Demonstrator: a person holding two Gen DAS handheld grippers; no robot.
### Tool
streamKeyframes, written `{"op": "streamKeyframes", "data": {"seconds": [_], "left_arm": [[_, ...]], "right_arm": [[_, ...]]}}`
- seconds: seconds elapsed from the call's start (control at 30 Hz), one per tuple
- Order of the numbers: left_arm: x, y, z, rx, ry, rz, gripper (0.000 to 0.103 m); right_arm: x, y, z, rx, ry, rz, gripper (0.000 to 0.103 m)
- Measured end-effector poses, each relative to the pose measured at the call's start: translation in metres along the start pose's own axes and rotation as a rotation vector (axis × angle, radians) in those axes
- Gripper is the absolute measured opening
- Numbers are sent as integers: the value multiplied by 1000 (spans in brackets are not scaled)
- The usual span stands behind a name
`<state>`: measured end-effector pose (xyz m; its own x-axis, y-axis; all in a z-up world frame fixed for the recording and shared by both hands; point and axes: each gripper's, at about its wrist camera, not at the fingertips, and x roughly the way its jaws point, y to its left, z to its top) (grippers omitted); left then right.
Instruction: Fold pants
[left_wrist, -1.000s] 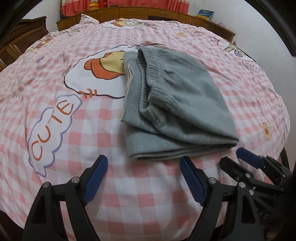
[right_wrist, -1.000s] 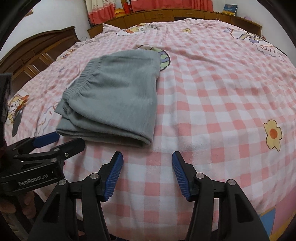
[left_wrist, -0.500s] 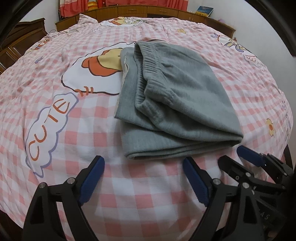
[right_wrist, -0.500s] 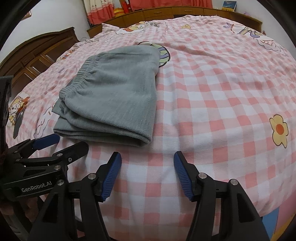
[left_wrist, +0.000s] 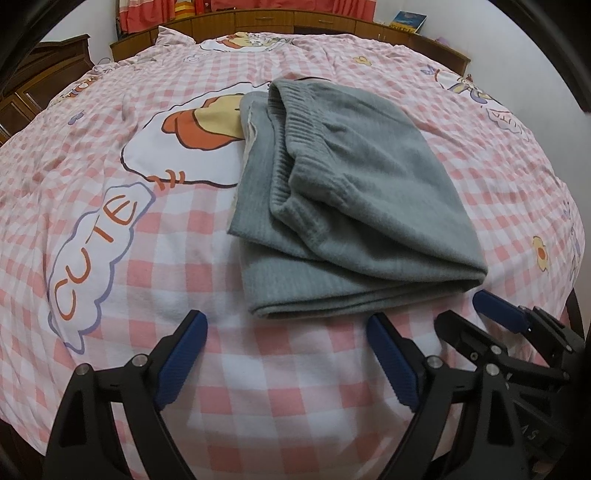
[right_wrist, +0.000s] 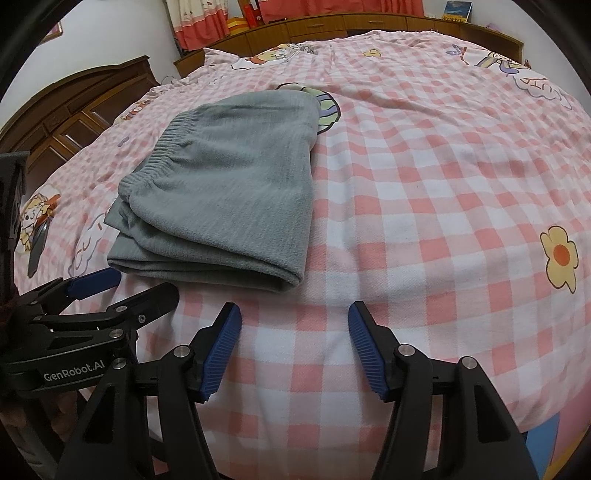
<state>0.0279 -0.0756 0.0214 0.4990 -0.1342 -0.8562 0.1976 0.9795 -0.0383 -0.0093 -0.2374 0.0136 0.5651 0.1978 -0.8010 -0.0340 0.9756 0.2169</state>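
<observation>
The grey pants (left_wrist: 354, 206) are lying folded into a compact stack on the bed, on top of a pink-and-white checked bedsheet (left_wrist: 295, 376). The fold edge faces the cameras and the ribbed elastic waistband (left_wrist: 295, 147) sits on the upper layer, toward the left side of the stack.

The left gripper (left_wrist: 286, 354) is hanging just short of the near edge of the pants, jaws spread wide with nothing between them, blue pads not touching the fabric. Same deal with the right gripper (right_wrist: 293, 343): jaws wide apart, empty, sitting over bare sheet just in front of the stack's right corner.

What the left wrist view gives you that the other doesn't: you can look right into the layers on the left side, with a lower layer sticking out past the waistband, and the "CUTE" speech bubble (left_wrist: 92, 254) and an orange-and-yellow cartoon print (left_wrist: 207, 125) on the sheet beside the pants. The right gripper also pokes in at the bottom right corner there.

The right wrist view shows the smooth top face of the stack instead, plus a yellow flower print (right_wrist: 559, 256) well off to the right, a dark wooden wardrobe (right_wrist: 74, 110) at left, and the left gripper coming in from the left with "GenRobot.AI" on its body.
</observation>
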Motion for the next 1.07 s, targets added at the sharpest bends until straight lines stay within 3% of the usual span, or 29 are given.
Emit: {"op": "streamKeyframes", "data": {"seconds": [1.07], "left_arm": [[1, 2, 0, -7, 3, 0, 92]], "right_arm": [[0, 0, -1, 1, -1, 0, 63]]}}
